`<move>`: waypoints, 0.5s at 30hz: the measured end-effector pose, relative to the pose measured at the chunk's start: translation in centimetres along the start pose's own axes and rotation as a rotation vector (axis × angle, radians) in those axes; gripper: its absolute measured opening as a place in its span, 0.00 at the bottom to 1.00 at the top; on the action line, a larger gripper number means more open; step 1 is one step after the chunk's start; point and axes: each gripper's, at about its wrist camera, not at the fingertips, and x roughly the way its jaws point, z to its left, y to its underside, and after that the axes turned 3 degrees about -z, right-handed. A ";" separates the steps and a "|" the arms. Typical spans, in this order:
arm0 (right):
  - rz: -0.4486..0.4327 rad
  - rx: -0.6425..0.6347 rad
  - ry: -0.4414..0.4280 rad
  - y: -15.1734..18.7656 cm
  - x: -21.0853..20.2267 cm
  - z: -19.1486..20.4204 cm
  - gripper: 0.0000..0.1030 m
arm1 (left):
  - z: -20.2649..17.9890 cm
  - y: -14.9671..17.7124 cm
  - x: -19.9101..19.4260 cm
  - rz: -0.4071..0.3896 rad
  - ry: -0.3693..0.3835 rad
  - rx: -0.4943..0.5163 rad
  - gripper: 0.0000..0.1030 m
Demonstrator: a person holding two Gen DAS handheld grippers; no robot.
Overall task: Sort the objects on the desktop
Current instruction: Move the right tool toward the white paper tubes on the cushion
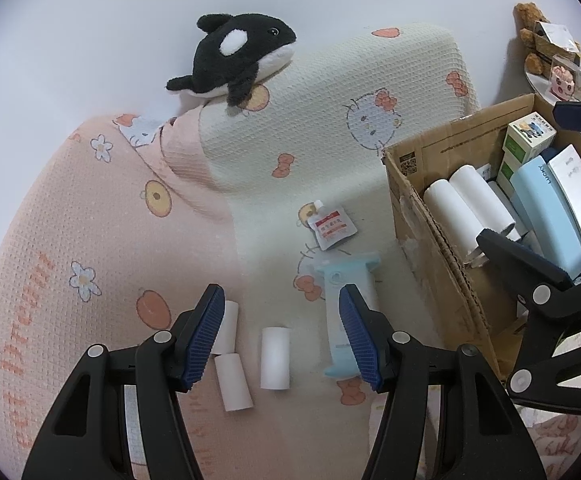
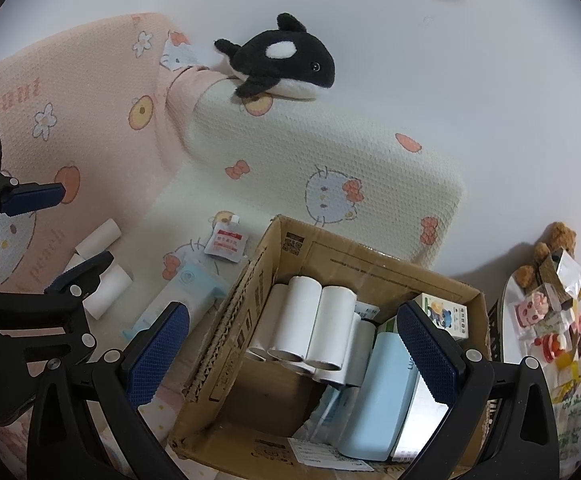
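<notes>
Three white paper rolls lie on the patterned bedding: one (image 1: 275, 358), one (image 1: 233, 382) and one (image 1: 226, 326). My left gripper (image 1: 282, 338) hovers open above them, its blue pads touching none. To their right lie a light-blue roller handle (image 1: 350, 312) and a small spouted pouch (image 1: 330, 230). A cardboard box (image 2: 330, 248) holds several white rolls (image 2: 314, 320), a pale-blue case (image 2: 382, 396) and small cartons. My right gripper (image 2: 294, 354) stands wide open over the box, holding nothing. The box (image 1: 450, 140) and the right gripper (image 1: 546, 184) also show in the left wrist view.
A black-and-white orca plush (image 1: 234, 60) sits on a cream pillow (image 1: 330, 120) against the white wall. A teddy bear and small packaged trinkets (image 2: 550, 280) crowd the far right beside the box. Pink bedding (image 1: 90, 220) stretches to the left.
</notes>
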 end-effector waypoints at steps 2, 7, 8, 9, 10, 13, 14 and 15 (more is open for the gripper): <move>0.003 -0.001 0.016 0.0 0.0 0.0 1.00 | -0.1 -0.1 0.0 -0.002 0.013 0.002 0.62; 0.019 -0.009 0.062 -0.2 0.2 0.3 1.00 | 0.5 0.1 0.3 -0.001 0.055 -0.015 0.62; 0.023 -0.013 0.070 -0.3 0.2 0.5 1.00 | 0.7 0.2 0.4 0.002 0.061 -0.023 0.62; 0.025 -0.020 0.076 -0.4 0.3 0.8 1.00 | 1.0 0.3 0.6 0.007 0.064 -0.031 0.62; 0.025 -0.028 0.079 -0.6 0.3 1.2 1.00 | 1.4 0.4 0.8 0.011 0.066 -0.039 0.62; 0.022 -0.051 0.074 -1.1 0.3 2.3 1.00 | 2.6 1.0 1.1 0.019 0.065 -0.073 0.62; 0.021 -0.058 0.070 -1.2 0.2 2.6 1.00 | 3.2 1.2 1.3 0.021 0.060 -0.087 0.62; 0.020 -0.069 0.064 -1.4 0.2 3.2 1.00 | 3.7 1.4 1.4 0.018 0.057 -0.100 0.62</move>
